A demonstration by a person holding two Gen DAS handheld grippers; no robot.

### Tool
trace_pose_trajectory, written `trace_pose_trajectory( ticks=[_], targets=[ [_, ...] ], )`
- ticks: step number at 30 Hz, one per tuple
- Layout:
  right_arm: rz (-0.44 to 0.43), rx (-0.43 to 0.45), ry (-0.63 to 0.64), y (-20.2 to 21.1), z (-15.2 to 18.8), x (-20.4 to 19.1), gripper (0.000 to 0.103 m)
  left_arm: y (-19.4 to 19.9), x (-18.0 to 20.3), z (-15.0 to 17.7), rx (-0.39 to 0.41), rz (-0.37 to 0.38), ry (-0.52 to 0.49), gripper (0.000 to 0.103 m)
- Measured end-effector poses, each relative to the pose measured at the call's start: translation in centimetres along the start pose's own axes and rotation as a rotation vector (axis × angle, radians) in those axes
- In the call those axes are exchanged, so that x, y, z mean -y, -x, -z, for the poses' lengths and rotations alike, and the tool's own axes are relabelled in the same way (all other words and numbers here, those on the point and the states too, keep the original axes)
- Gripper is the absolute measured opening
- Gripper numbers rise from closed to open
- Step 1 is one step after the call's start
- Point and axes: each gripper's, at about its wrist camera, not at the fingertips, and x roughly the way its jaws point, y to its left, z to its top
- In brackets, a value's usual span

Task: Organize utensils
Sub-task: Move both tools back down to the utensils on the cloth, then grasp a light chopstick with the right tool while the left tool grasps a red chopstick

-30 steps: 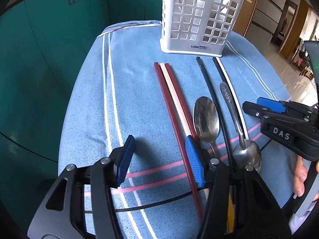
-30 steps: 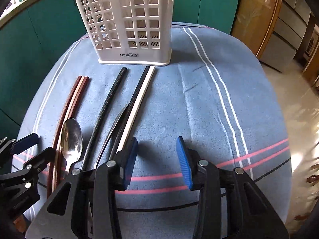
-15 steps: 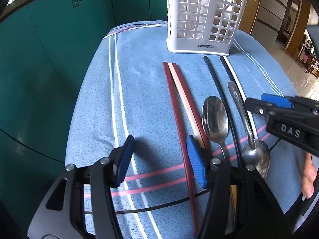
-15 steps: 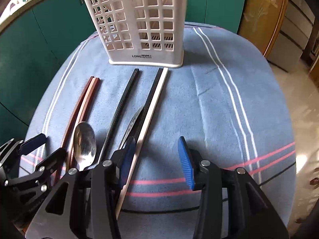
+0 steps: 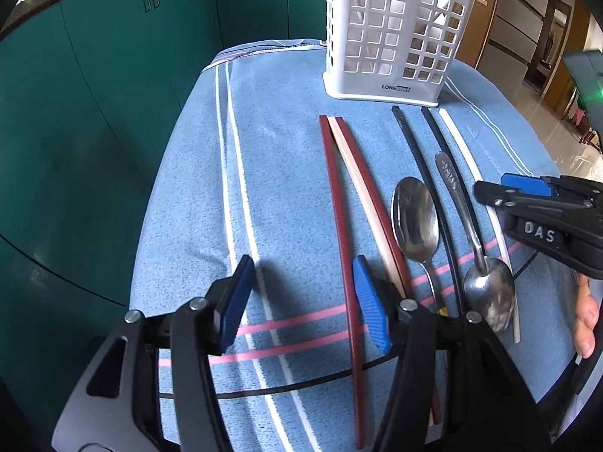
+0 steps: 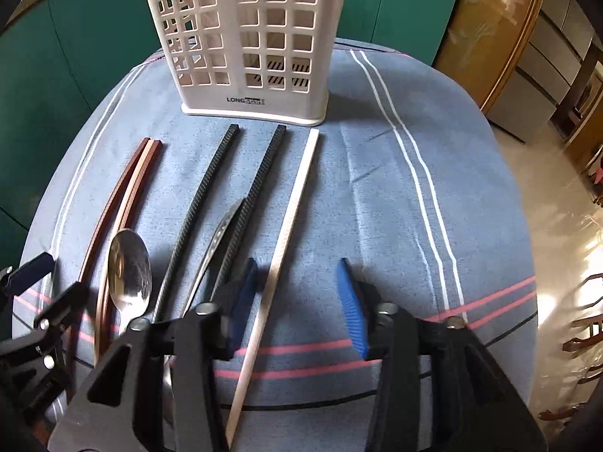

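Note:
A white slotted utensil holder (image 5: 392, 37) (image 6: 248, 34) stands at the far end of a blue striped cloth. In front of it lie red-brown chopsticks (image 5: 339, 203) (image 6: 124, 188), two black chopsticks (image 6: 211, 192), a white chopstick (image 6: 290, 207) and two metal spoons (image 5: 414, 218) (image 5: 486, 293). My left gripper (image 5: 301, 297) is open and empty, its right pad beside a red-brown chopstick. My right gripper (image 6: 297, 297) is open, low over the cloth, with the white chopstick passing between its pads near the left one. It also shows in the left wrist view (image 5: 527, 196).
The blue cloth (image 6: 377, 203) covers a rounded table with edges dropping off left and right. Teal cabinets (image 5: 94, 75) stand behind and to the left. A tiled floor (image 6: 557, 188) and wooden furniture lie to the right.
Both grippers have moved forward toward the holder. The right gripper has shifted so the white chopstick now lies between its pads. Both stay open.

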Motion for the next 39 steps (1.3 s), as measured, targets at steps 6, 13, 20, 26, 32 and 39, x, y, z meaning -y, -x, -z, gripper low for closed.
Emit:
trace_pose_trajectory(
  ticks=[6, 13, 20, 26, 32, 39],
  targets=[
    [-0.042, -0.011, -0.1, 1.5, 2.7, 3.2, 0.006, 0.2, -1.2, 0.1, 0.002, 0.003, 0.037, 0.022],
    [-0.089, -0.044, -0.152, 3.0, 5.8, 5.6, 0.006, 1.6, -0.8, 1.4, -0.096, 0.118, 0.024, 0.01],
    [-0.092, -0.027, -0.163, 3.2, 5.7, 5.3, 0.019, 1.4, 0.2, 0.6, -0.066, 0.109, -0.007, 0.021],
    [-0.065, -0.024, -0.13, 1.6, 3.3, 4.8, 0.019, -1.3, -0.4, -3.8, -0.044, 0.039, 0.03, 0.024],
    [-0.034, -0.022, -0.1, 0.5, 1.4, 4.5, 0.019, -4.6, 0.4, -8.1, -0.079, 0.001, 0.001, 0.028],
    [-0.018, -0.034, -0.08, -0.9, -0.9, 5.0, 0.026, -6.9, 0.6, -10.5, -0.13, -0.043, -0.037, 0.037]
  ],
)
